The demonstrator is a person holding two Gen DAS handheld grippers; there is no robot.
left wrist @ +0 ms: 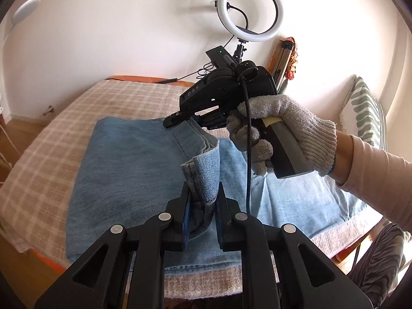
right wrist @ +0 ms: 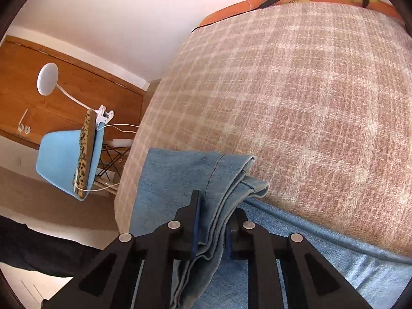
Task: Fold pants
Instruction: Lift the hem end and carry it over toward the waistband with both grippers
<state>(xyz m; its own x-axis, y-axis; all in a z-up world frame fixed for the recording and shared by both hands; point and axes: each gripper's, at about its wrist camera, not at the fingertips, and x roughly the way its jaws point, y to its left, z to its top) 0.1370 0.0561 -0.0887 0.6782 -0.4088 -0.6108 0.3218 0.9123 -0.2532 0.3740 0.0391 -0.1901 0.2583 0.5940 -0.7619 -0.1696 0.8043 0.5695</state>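
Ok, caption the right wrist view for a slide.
Right gripper pinching the stacked edges of folded jeans on a plaid blanket.

Beyond the far edge of the pants we see a wide stretch of bare checked bed where a claw could pass freely. At that far edge the right claw and gloved hand stand over the pants. Past the bed's far end, a ring light and its cables block the way.

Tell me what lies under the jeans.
The jeans lie on a beige plaid blanket, with an orange surface showing at its far edge. What the blanket covers, and the part beneath the denim itself, is hidden.
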